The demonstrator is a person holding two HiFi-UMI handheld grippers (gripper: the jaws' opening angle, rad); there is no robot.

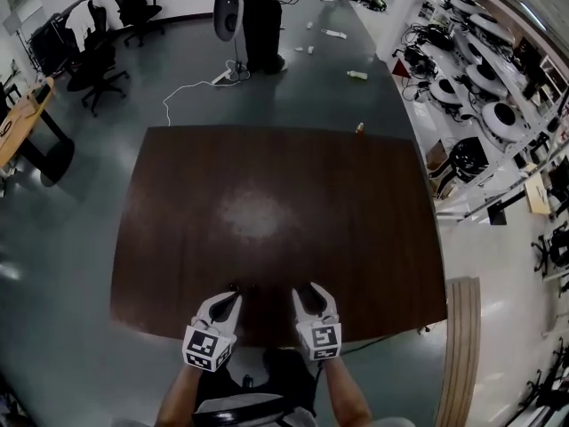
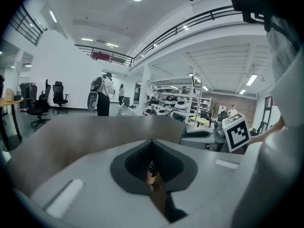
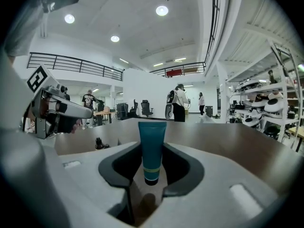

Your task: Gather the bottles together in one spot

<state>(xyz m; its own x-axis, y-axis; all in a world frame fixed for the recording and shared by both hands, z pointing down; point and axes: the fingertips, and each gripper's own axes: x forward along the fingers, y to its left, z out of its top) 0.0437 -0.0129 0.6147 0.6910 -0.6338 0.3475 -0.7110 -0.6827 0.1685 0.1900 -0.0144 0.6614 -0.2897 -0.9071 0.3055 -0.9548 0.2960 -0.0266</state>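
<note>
Right gripper [image 3: 151, 151]: jaws about half open and clamped on a teal tube [image 3: 152, 137]. The tube stands upright, cap down, with a pad on each side. The cap looks just clear of the table [image 1: 267, 194], with its shadow under it, so I read it as carried, not parked.

Left gripper [image 2: 152, 144], just off the right one's left side: jaws almost together. A small dark-capped bottle [image 2: 151, 175] sits in the slit between them and looks pinched. From the right gripper view its base seems down on the tabletop or nearly so.

Both grippers are side by side at the table's near edge, tips pointing across it. The two items are near each other but not touching.

Ahead of the jaws the tabletop shows nothing else to collect. Past the far edge there are a few small things on the floor [image 1: 356, 75], too small to say if they're bottles.

Status, as I read it:
- Pickup is done for both items, and they're already brought close together.
- Left to do: set the tube down beside the small bottle, open both sets of jaws, and back off.
- Watch item: a tube standing on its cap will tip easily on release.
</note>
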